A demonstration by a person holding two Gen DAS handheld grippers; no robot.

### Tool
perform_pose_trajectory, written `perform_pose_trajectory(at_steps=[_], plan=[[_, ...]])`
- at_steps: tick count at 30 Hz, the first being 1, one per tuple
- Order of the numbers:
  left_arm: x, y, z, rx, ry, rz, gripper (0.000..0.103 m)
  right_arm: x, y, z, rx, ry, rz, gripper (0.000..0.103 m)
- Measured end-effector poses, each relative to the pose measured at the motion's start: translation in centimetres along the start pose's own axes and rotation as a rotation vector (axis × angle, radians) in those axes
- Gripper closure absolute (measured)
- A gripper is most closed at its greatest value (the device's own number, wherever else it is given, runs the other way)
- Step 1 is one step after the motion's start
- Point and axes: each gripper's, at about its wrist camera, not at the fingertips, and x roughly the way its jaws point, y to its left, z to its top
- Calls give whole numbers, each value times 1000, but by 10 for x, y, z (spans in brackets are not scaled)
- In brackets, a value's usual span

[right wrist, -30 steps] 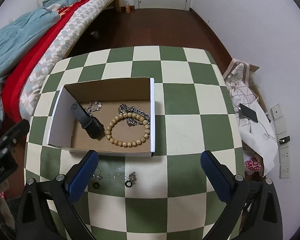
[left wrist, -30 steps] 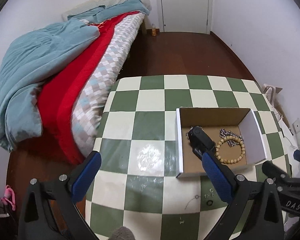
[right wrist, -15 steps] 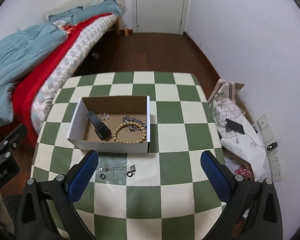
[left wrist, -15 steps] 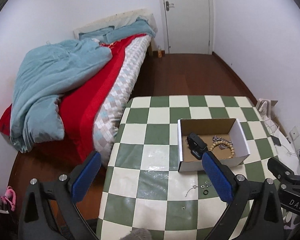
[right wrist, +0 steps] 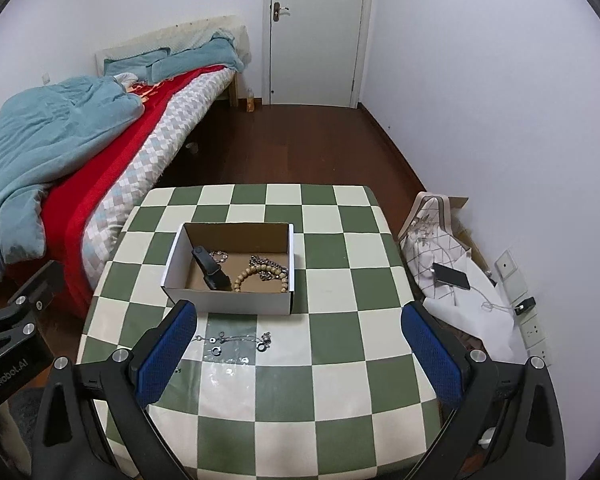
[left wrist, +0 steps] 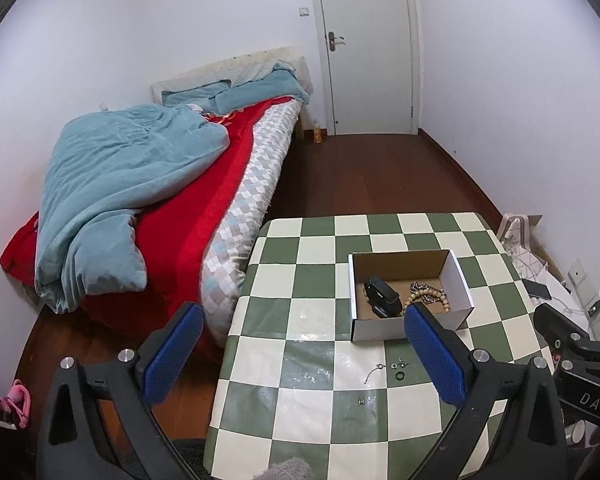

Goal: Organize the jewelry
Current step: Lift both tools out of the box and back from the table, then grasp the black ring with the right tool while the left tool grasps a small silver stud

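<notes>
Both grippers hang above the near end of the checkered table (right wrist: 332,248), neither touching anything. Left gripper (left wrist: 300,344): jaws spread wide, nothing between the blue pads (left wrist: 172,352) but bare tabletop & the table's left edge. Right gripper (right wrist: 298,346): jaws just as wide, empty too. The open cardboard box (right wrist: 228,300) sits ahead of the right jaws, a bit toward the left finger; from the left gripper it's beyond the right finger, whose tip overlaps the box's near right corner in that view. Inside the box: a black watch (right wrist: 210,268) on the left side, a wooden bead bracelet (right wrist: 260,274) right of it, w/ a silver chain (right wrist: 262,261) touching the beads and a thinner chain (right wrist: 219,255) just behind the watch. Still out on the table, between the right jaws & just short of the box's front wall: a thin chain w/ small rings (right wrist: 236,340), loose. Same bits show just inside the left gripper's right finger (left wrist: 392,368). Bed (right wrist: 80,148) w/ red & teal blankets lies off to the left, past the left jaw.
</notes>
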Motion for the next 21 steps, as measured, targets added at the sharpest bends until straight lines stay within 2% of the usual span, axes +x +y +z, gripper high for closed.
perform_pose_trajectory(at_steps=[3, 7, 10, 12, 13, 15, 16, 21], plan=[[4, 4, -8, -28, -4, 26, 0, 0, 1, -4, 2, -7, 8, 0], [26, 12, -23, -48, 23, 81, 0, 23, -2, -18, 11, 29, 40, 0], [48, 14, -41, -22, 49, 193, 0, 56, -6, -35, 41, 78, 59, 0], [66, 16, -54, -4, 78, 237, 0, 83, -8, -49, 67, 124, 71, 2], [73, 17, -60, -1, 97, 249, 0, 100, -9, -58, 82, 152, 84, 5], [93, 20, -74, 5, 153, 265, 0, 129, -8, -73, 100, 199, 108, 37], [100, 21, -79, 9, 172, 271, 0, 144, -8, -80, 116, 226, 121, 42], [126, 24, -96, 13, 245, 286, 0, 189, -8, -96, 185, 260, 187, 42]])
